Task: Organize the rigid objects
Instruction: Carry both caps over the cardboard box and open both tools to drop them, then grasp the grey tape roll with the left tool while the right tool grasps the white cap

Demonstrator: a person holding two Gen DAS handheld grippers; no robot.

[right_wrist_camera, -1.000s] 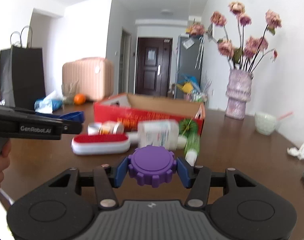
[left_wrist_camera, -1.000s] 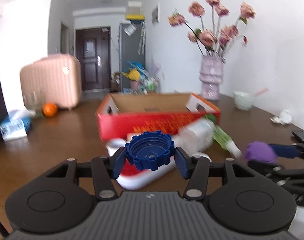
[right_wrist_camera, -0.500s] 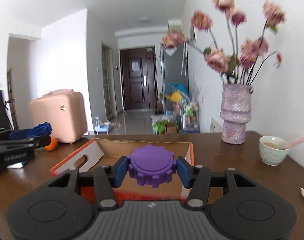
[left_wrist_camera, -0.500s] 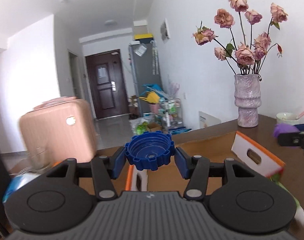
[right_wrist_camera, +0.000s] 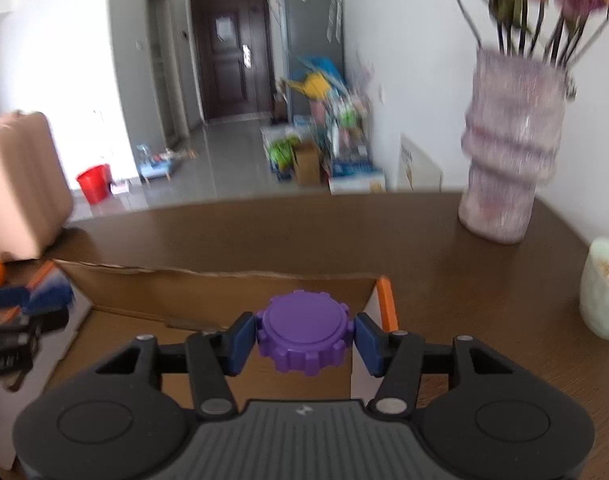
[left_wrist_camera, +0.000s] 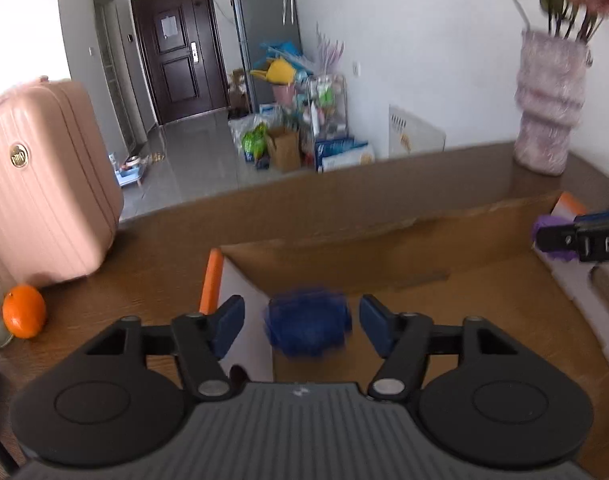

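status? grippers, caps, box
Left gripper open, jaws just widened; blue cap loose, blurred, over cardboard box. Right gripper just opening, purple cap between its pads. Nothing seen blocking the box.

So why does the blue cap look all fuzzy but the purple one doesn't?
Left wrist view: the blue cap is smeared by motion blur between the open left gripper. Right wrist view: the purple cap is crisp, while the vase behind is blurred.

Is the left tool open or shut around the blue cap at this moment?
Open. The left tool has just been opening: clear gaps separate both pads from the blurred blue cap, which sits loose between them over the cardboard box.
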